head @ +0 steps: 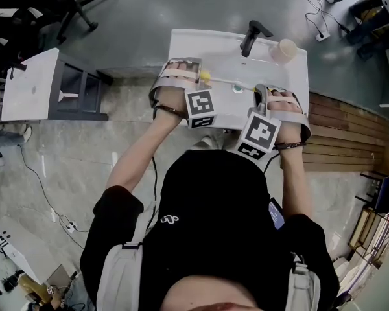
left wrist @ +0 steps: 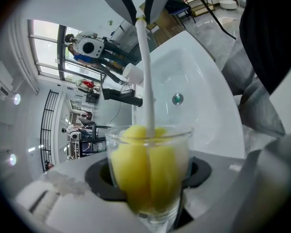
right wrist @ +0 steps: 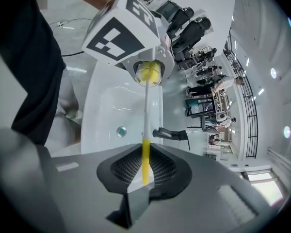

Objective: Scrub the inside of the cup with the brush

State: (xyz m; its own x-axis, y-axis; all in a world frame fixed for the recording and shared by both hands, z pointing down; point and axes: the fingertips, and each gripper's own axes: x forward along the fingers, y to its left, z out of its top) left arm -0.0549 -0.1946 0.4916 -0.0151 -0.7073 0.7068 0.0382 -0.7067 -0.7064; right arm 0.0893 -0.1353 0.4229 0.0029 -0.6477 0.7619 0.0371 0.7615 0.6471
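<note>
My left gripper is shut on a clear glass cup, held tilted over the white sink. A yellow sponge head fills the inside of the cup. Its thin white handle runs across to my right gripper, which is shut on the handle's yellow end. In the right gripper view the cup sits at the far end of the brush handle, under the left gripper's marker cube. In the head view the cup and the right gripper are level above the basin.
A black faucet stands at the sink's far edge, with a pale cup on the far right corner. The drain lies in the basin's middle. A white cabinet stands to the left, and wooden planks lie to the right.
</note>
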